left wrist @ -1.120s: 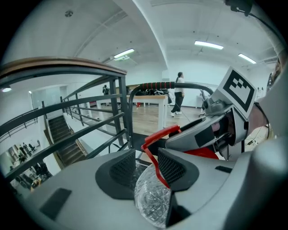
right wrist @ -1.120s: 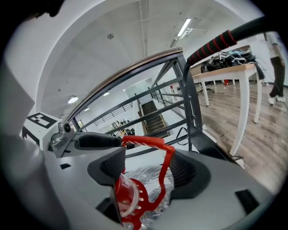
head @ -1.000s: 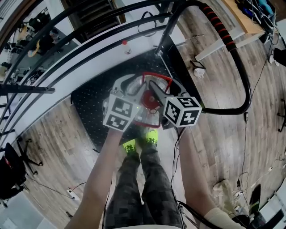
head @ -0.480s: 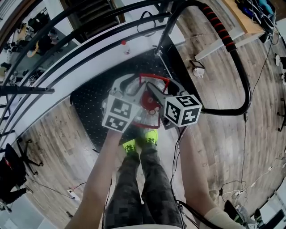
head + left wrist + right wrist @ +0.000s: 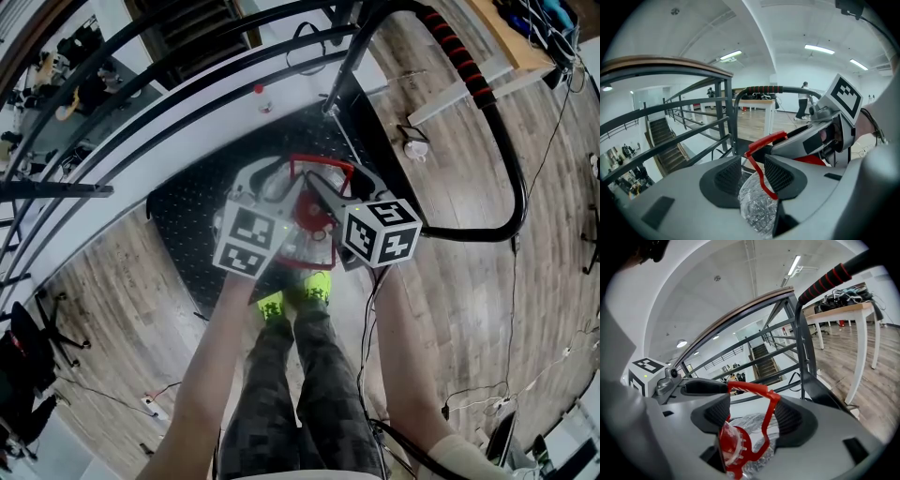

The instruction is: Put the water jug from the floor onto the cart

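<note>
In the head view the water jug (image 5: 302, 217), clear plastic with a red cap and a red loop handle (image 5: 324, 165), hangs between both grippers over the black cart deck (image 5: 202, 202). I cannot tell whether it rests on the deck. My left gripper (image 5: 752, 176) has the jug's clear shoulder (image 5: 757, 206) between its pads, and the red handle strap (image 5: 759, 168) lies against the right pad. My right gripper (image 5: 752, 416) has the red cap (image 5: 731, 446) and the handle strap (image 5: 771, 413) between its pads. Both grippers are shut on the jug.
The cart's black push bar with a red grip (image 5: 461, 58) arches over the right side. A dark metal railing (image 5: 141, 94) runs along the far left, with a stairwell below it. The person's legs and green shoes (image 5: 295, 295) stand at the deck's near edge. A wooden table (image 5: 843, 310) stands to the right.
</note>
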`<state>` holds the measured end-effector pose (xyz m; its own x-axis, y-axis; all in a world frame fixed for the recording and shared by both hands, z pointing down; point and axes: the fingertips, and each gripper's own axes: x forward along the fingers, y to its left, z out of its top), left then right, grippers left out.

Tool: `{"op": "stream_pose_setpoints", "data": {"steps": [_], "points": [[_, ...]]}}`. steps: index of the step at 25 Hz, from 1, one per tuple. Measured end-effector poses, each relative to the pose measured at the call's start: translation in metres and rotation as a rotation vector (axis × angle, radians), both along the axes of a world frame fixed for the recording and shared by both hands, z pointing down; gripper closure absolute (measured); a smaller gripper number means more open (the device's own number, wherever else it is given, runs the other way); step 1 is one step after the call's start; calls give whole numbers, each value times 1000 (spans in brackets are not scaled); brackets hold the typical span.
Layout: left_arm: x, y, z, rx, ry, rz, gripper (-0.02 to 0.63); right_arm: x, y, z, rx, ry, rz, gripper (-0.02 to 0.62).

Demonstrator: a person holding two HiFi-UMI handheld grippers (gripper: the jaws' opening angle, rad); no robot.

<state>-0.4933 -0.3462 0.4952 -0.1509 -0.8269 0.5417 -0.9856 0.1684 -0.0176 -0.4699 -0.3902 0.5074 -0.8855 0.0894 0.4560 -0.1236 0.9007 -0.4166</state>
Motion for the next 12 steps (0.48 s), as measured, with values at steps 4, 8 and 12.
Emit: {"op": "stream_pose_setpoints", "data": {"steps": [4,8,12], "points": [[0,-1,0,0,0,2,476,0,-1,1,0,4,-4,304],[0,0,-1,1,-1,0,476,0,0,1,-1,9,-13,304],[0,1,-3,3,0,-2,476,-1,1,0,0,9,-17,304]]}}
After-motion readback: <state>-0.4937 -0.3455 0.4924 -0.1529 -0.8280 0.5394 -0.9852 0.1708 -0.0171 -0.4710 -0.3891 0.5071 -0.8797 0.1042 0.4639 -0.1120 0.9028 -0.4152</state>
